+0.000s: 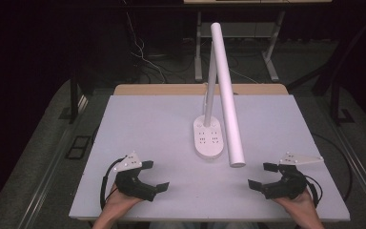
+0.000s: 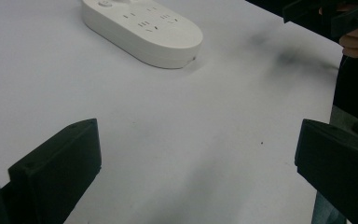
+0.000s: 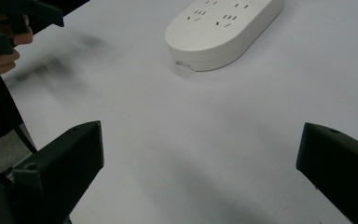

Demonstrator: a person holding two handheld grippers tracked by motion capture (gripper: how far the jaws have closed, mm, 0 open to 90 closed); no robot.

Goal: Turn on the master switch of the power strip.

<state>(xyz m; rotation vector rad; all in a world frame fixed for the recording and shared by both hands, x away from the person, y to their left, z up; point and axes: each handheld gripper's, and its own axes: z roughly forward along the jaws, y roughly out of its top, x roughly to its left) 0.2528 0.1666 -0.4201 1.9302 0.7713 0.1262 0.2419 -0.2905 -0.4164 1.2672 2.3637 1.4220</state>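
Note:
A white desk lamp stands mid-table: its oval base (image 1: pixel 208 139) carries power sockets, a thin stem rises from it, and the long white light bar (image 1: pixel 227 93) slants down toward the front right. The base (image 2: pixel 144 30) lies ahead of my left gripper, and the same base (image 3: pixel 223 30) lies ahead of my right one. My left gripper (image 1: pixel 155 175) rests near the front left edge, open and empty. Near the front right edge my right gripper (image 1: pixel 262 175) is open too, nothing between its jaws. Both point inward at each other.
The white table top (image 1: pixel 152 119) is bare around the lamp. Beyond its far edge are table legs (image 1: pixel 198 45), loose cables (image 1: pixel 145 59) and dark floor. A black frame (image 1: pixel 78 145) lies on the floor at the left.

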